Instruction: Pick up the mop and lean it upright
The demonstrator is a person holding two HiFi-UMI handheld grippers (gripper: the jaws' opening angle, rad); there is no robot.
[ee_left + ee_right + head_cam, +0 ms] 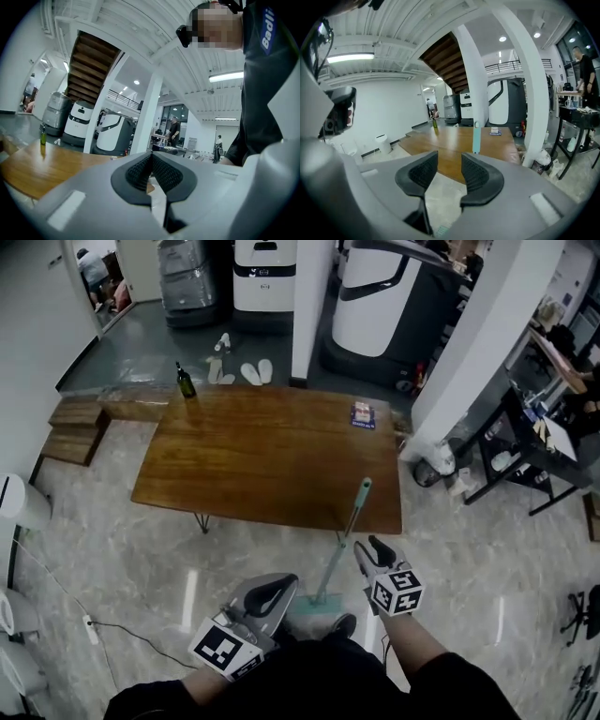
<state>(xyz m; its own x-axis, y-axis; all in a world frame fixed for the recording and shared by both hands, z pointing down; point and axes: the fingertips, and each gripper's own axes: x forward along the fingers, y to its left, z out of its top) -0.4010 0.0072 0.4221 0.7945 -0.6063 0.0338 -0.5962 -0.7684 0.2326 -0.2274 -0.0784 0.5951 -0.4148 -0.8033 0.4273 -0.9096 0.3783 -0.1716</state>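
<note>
Teal-handled mop (351,521) leans upright against the wooden desk (253,456) edge, its head on the floor, so it needs no grip. Right gripper (370,547) jaws are spread and empty beside the handle. Left gripper (272,592) jaws are pressed together, idle.

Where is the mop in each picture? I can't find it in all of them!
Head view: the mop stands bottom middle, against the wooden table's near edge.
Left gripper view: not in it.
Right gripper view: its teal handle sticks up in the middle.
Shared landmark: the green bottle on the table, in all three.
</note>
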